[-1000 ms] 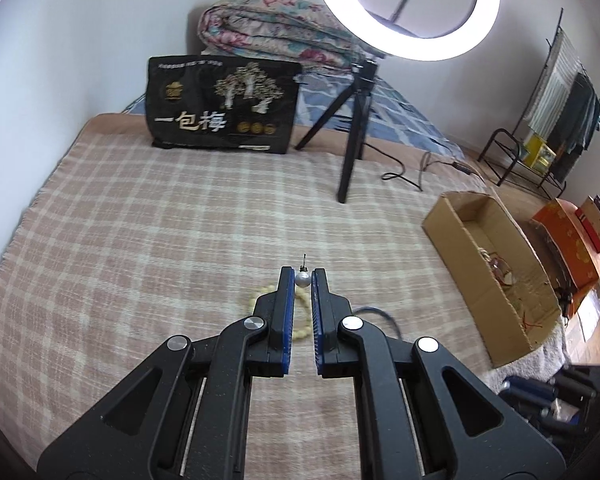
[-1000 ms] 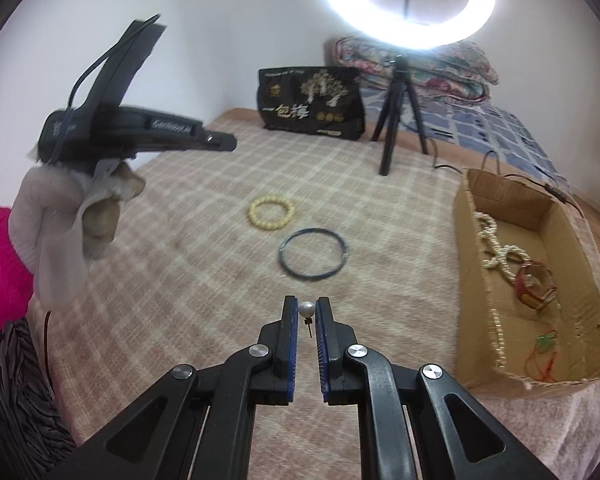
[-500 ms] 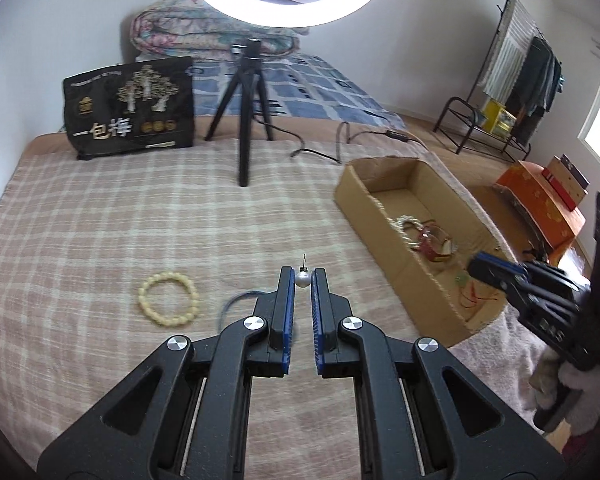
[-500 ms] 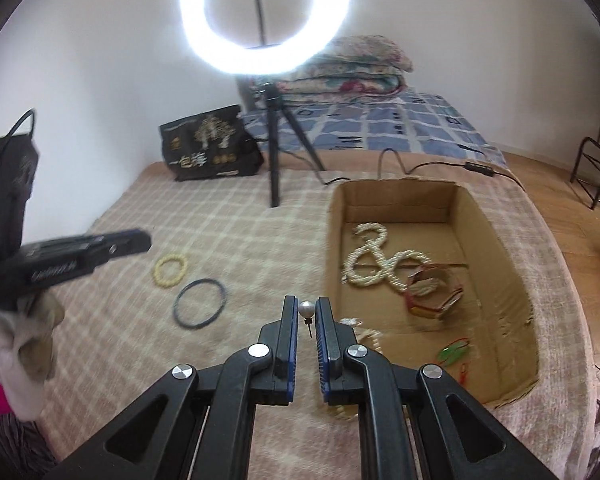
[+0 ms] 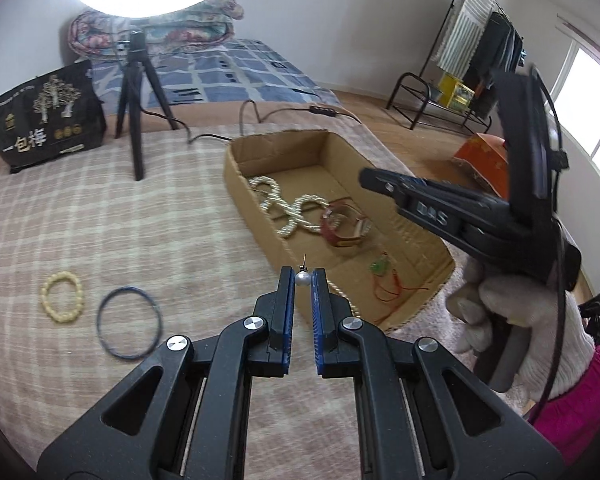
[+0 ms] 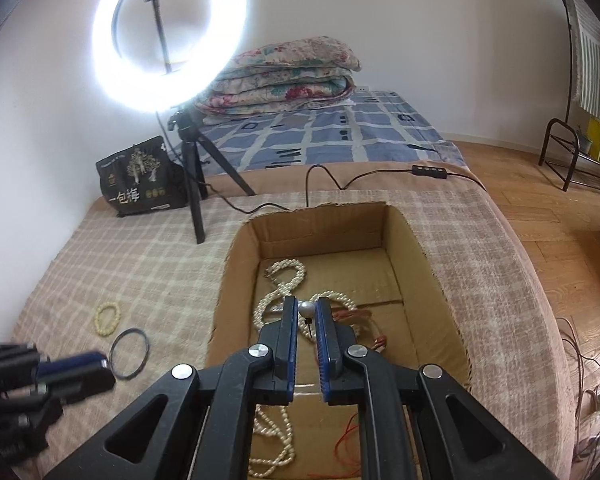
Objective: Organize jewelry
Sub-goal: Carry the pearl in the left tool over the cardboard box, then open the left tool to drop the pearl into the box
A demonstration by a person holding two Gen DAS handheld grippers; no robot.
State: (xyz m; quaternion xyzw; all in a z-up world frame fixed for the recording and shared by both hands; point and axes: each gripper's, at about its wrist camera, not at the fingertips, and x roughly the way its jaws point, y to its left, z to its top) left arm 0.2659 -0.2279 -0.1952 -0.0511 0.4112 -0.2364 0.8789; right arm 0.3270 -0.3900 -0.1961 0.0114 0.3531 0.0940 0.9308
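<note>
My left gripper [image 5: 302, 277] is shut on a pearl stud earring [image 5: 302, 278], held above the near left edge of the cardboard box [image 5: 244, 196]. My right gripper [image 6: 306, 309] is shut on a second pearl stud earring [image 6: 306, 309], held over the inside of the box [image 6: 420, 256]. The box holds a pearl necklace [image 5: 288, 208], a red bangle [image 5: 346, 228] and a small green and red piece [image 5: 380, 268]. A cream bead bracelet [image 5: 62, 297] and a dark blue ring bangle [image 5: 129, 322] lie on the checked blanket left of the box.
A ring light on a black tripod [image 5: 134, 92] stands behind the box, its cable [image 6: 320, 176] running along the blanket. A black printed bag [image 5: 46, 120] leans at the back left. Folded quilts [image 6: 284, 76] lie on the bed beyond. Wooden floor is at right.
Both grippers have swung right toward the box, each still holding its earring. The right one now hangs over the box interior; the left one has come close to the box's near edge.
</note>
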